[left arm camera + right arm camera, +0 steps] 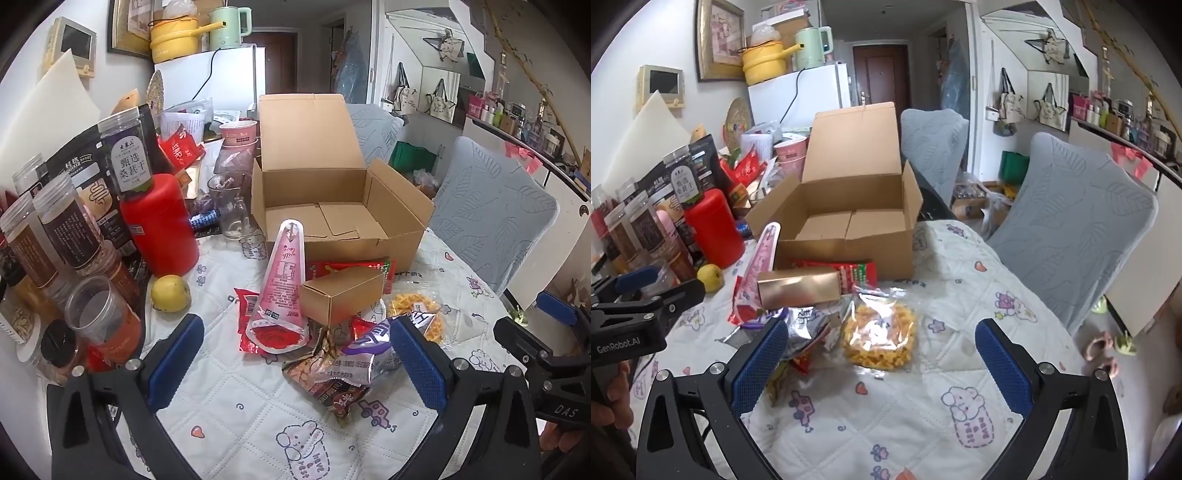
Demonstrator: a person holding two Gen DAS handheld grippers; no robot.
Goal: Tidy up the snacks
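An open cardboard box (343,218) stands empty on the quilted table; it also shows in the right wrist view (849,221). In front of it lies a pile of snacks: a tall pink pouch (280,288), a small brown carton (343,295), red packets (347,267), a purple and silver packet (369,343), a peanut bag (325,380) and a clear bag of yellow crisps (881,339). My left gripper (295,362) is open and empty, just short of the pile. My right gripper (882,358) is open and empty, straddling the crisps bag's near edge.
Jars (62,236), a red canister (159,225), a yellow apple (170,293) and a glass mug (231,210) crowd the table's left side. Two grey-covered chairs (1078,229) stand at the right and behind the box. The cloth (886,424) near me is bare.
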